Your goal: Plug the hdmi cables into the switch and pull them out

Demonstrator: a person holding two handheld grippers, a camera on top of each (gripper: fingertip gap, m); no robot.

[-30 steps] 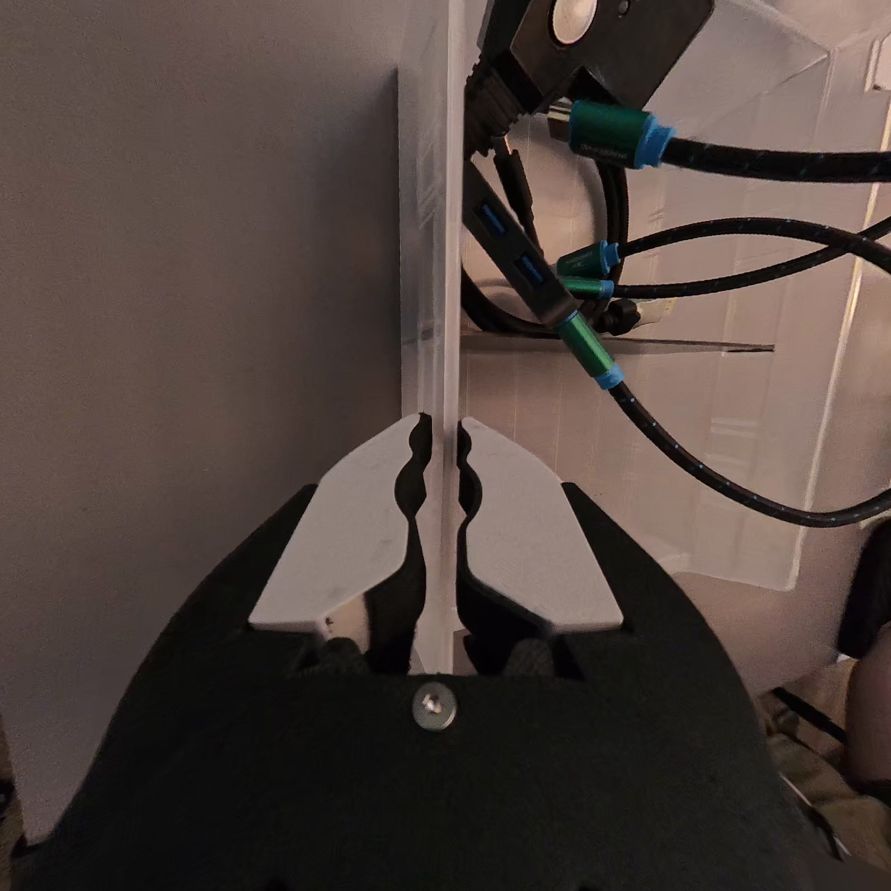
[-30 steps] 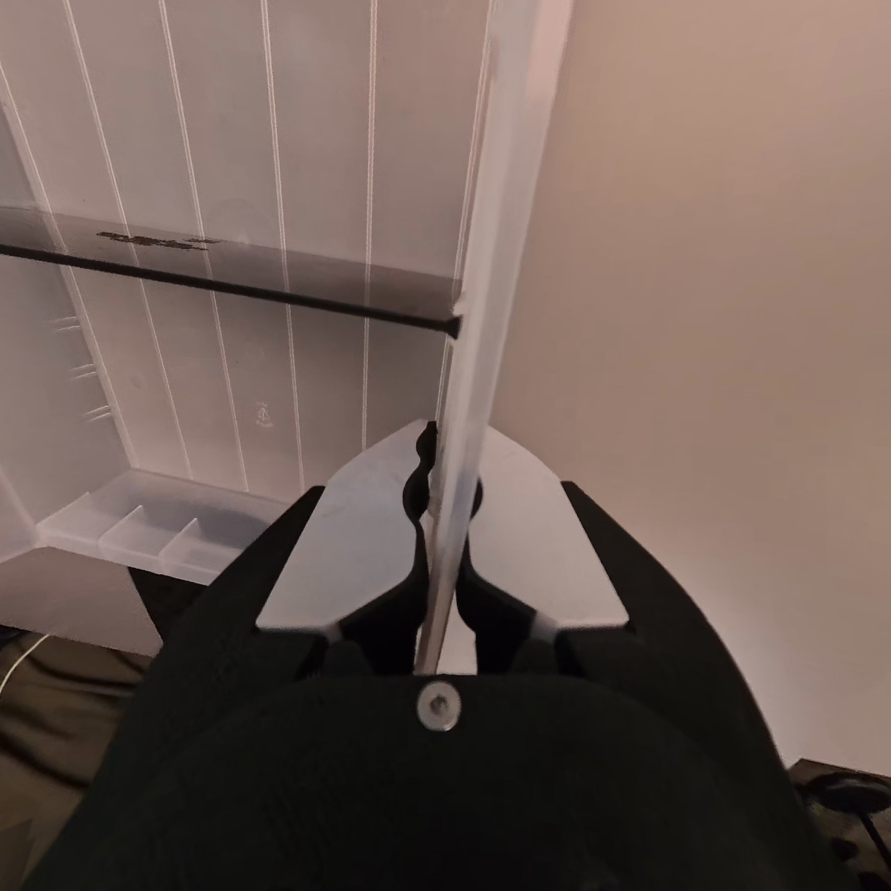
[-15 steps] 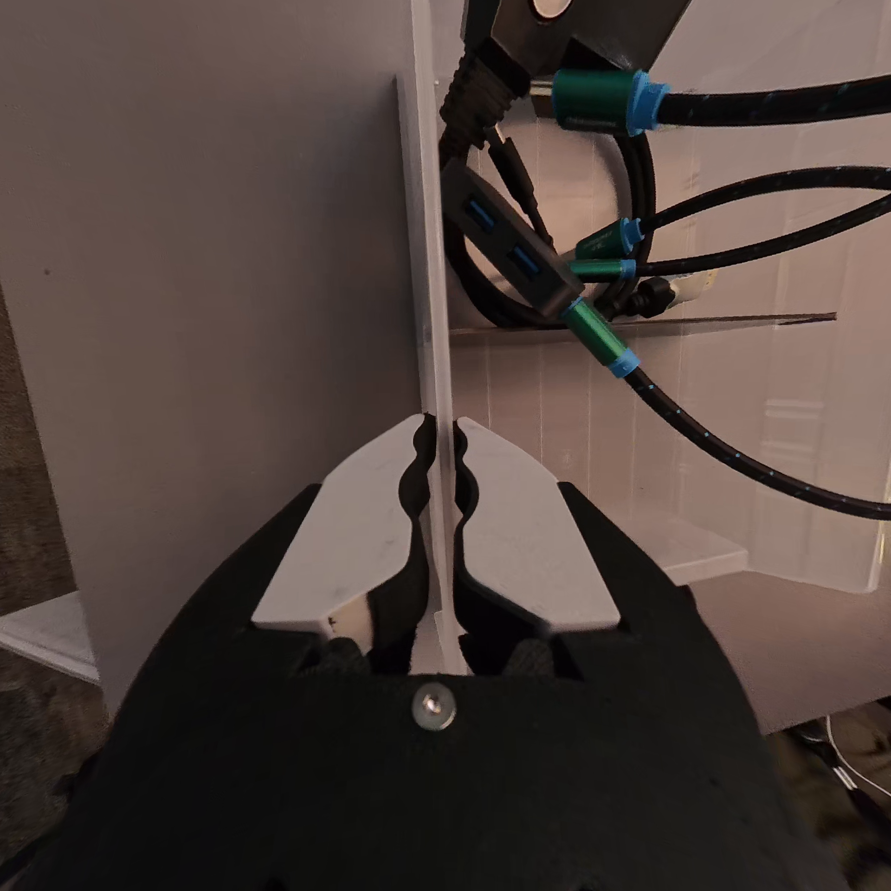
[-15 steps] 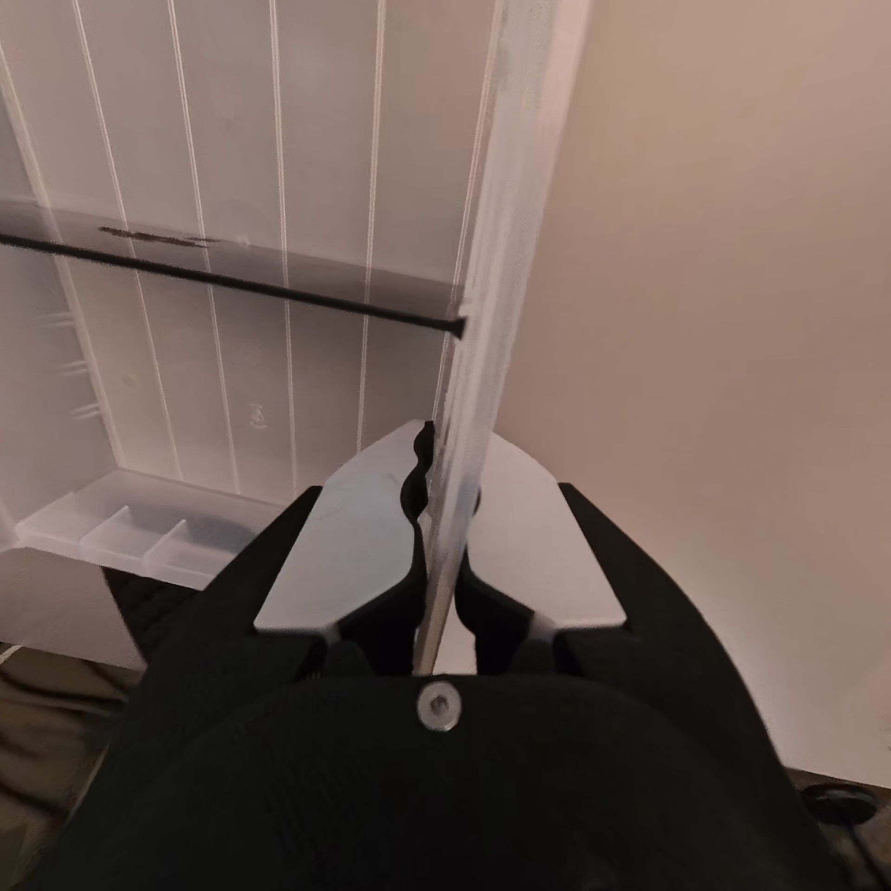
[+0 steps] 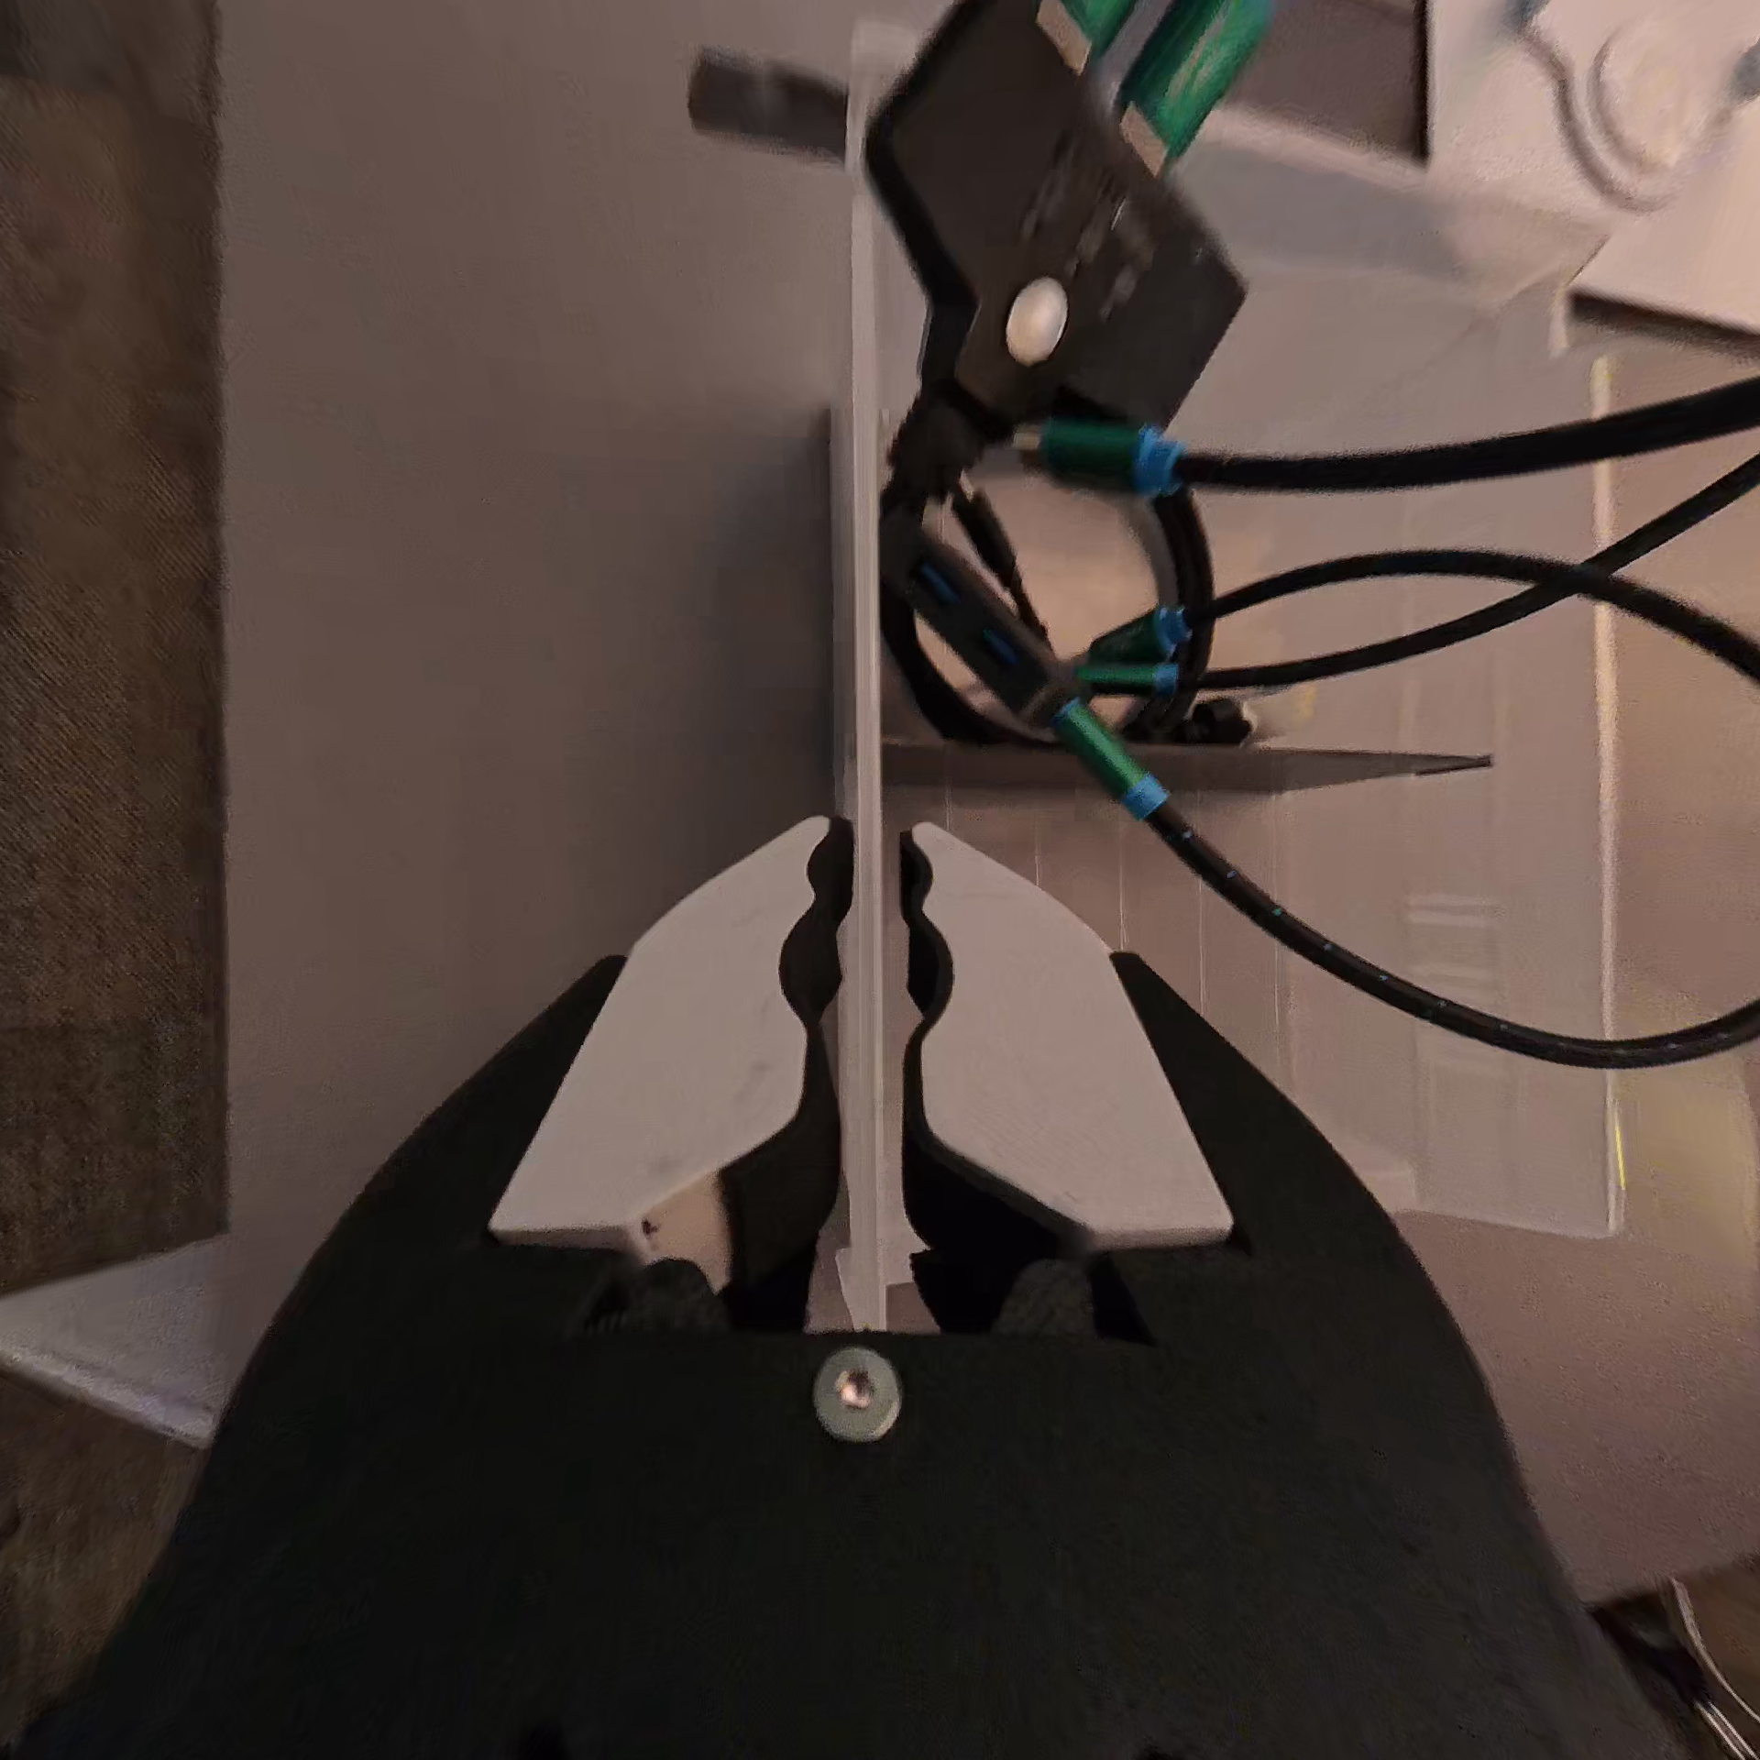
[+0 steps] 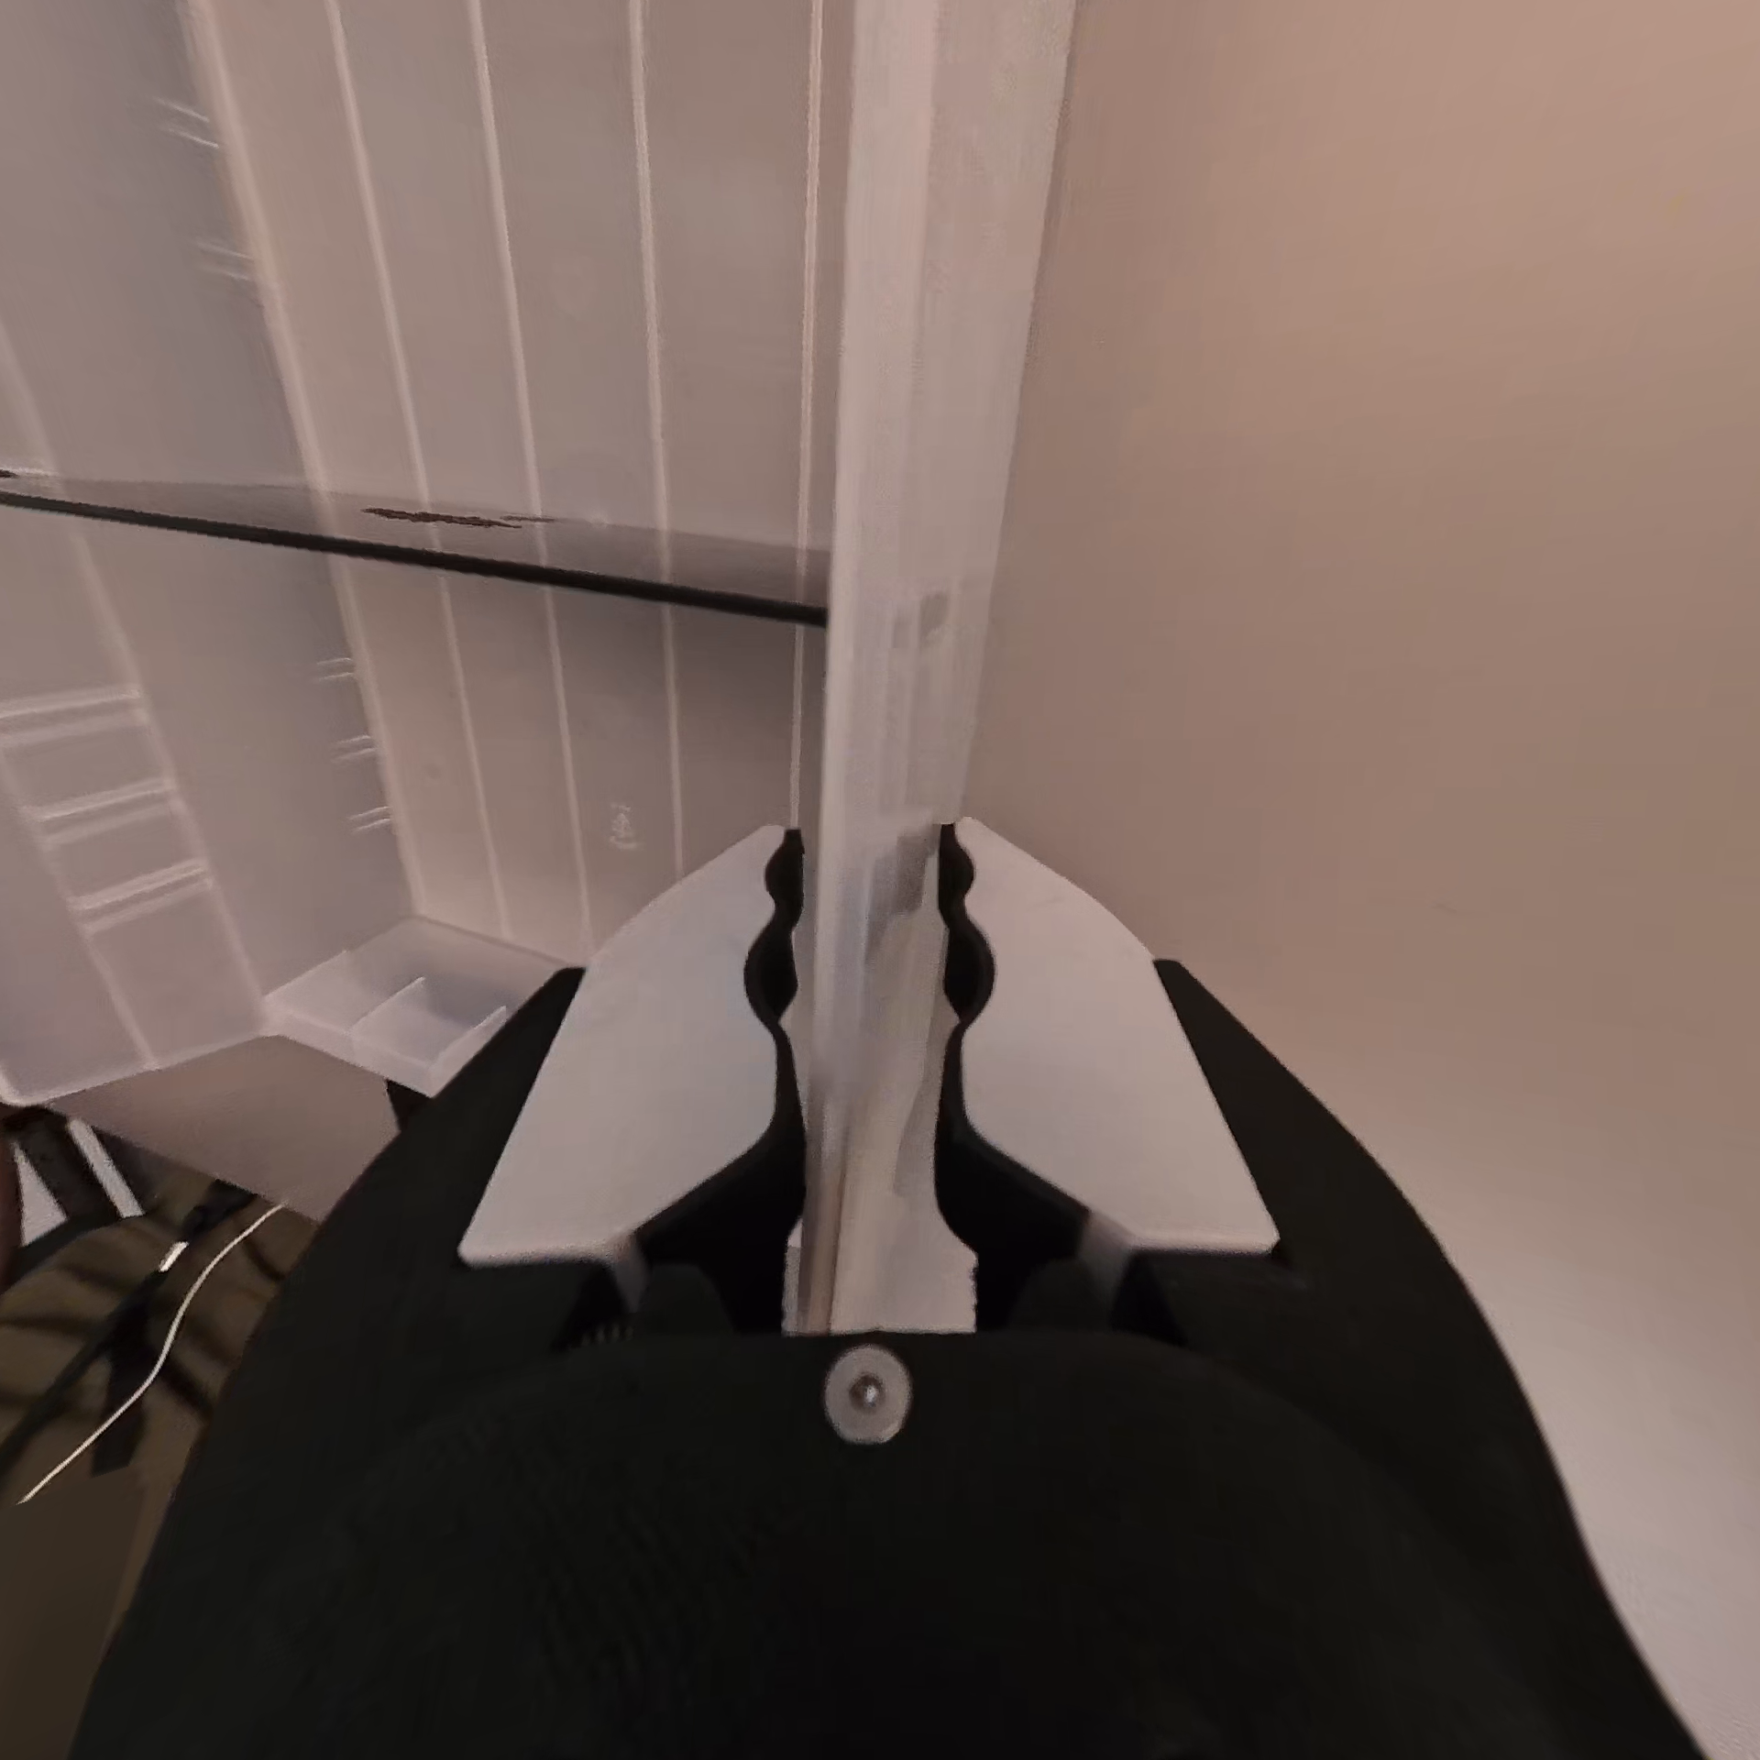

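Place: likely a home room, not certain.
Floor: brown carpet (image 5: 105, 619) at 9 o'clock, left wrist view.
Wall: plain pale wall (image 6: 1381, 571) at 3 o'clock, right wrist view.
Storage: clear plastic bin (image 6: 429, 381) at 10 o'clock holding cables (image 5: 1429, 457).

Lighting dim, warm. Plain pale surface (image 6: 1381, 571) fills right of right wrist view. Brown textured carpet-like strip (image 5: 105, 619) along left edge of left wrist view, blurred. Olive fabric (image 6: 86, 1333) at lower left of right wrist view.

switch (image 5: 1057, 238) blurred, its green plugs (image 5: 1195, 67) cut off above.
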